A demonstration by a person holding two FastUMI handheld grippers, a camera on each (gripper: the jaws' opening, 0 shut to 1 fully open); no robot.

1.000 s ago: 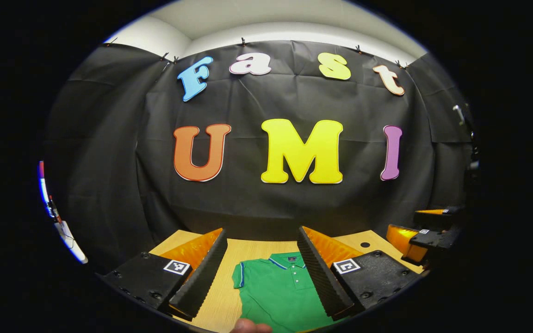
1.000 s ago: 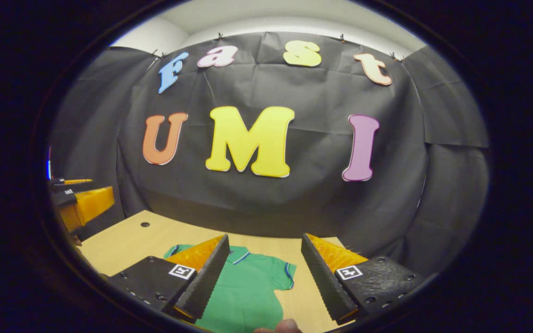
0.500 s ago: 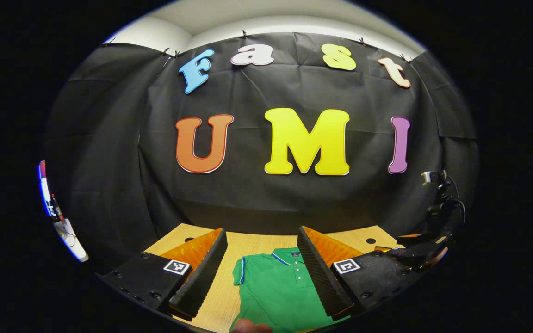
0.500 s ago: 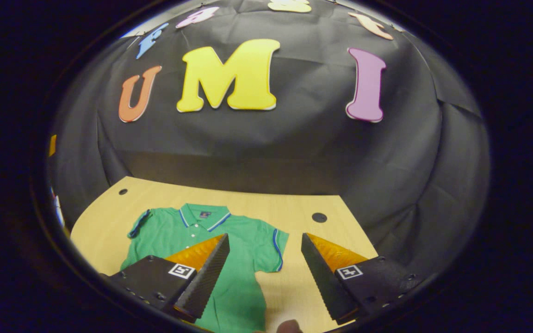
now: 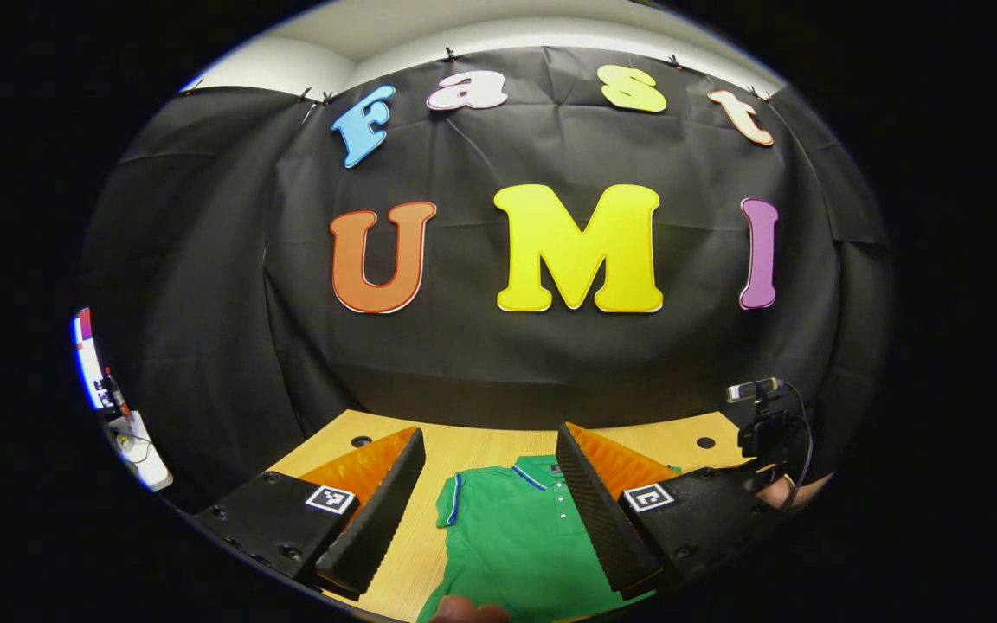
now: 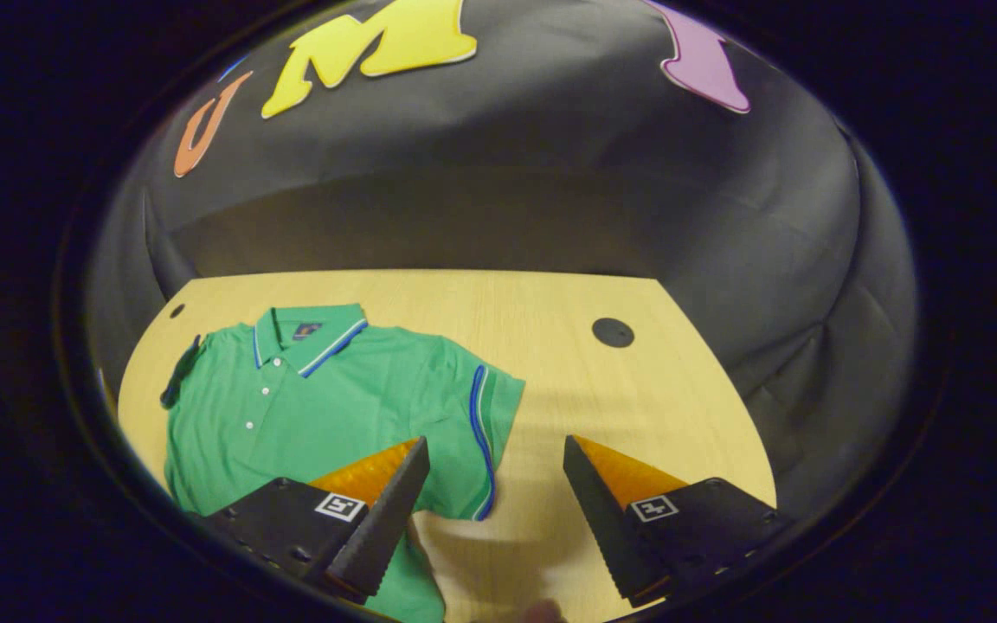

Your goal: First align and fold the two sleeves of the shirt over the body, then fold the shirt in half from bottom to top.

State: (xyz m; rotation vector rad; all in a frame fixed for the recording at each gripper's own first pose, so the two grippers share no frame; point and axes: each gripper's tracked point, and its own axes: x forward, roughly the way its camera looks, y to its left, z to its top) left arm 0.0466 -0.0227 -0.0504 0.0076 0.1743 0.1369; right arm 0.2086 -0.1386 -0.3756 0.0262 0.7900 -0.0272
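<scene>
A green polo shirt [image 6: 317, 398] with blue-trimmed collar and sleeves lies flat and face up on the wooden table [image 6: 637, 407]. My right gripper [image 6: 496, 441] hovers open over the shirt's sleeve [image 6: 485, 424], one finger above the sleeve and the other above bare wood. The shirt's other sleeve [image 6: 180, 372] sits near the table's far left edge. In the left gripper view the shirt [image 5: 516, 536] lies between the fingers of my open left gripper [image 5: 488, 431], which is held above the table and holds nothing. The shirt's lower hem is hidden.
A round hole [image 6: 613, 332] is in the tabletop to the right of the shirt, and a smaller one [image 6: 176, 310] near the far left corner. Black cloth walls the table's back and sides. A hand [image 5: 780, 491] shows at the right of the left gripper view.
My right gripper has tipped downward and moved in over the shirt's sleeve. The left gripper has barely shifted. Both stay open.
</scene>
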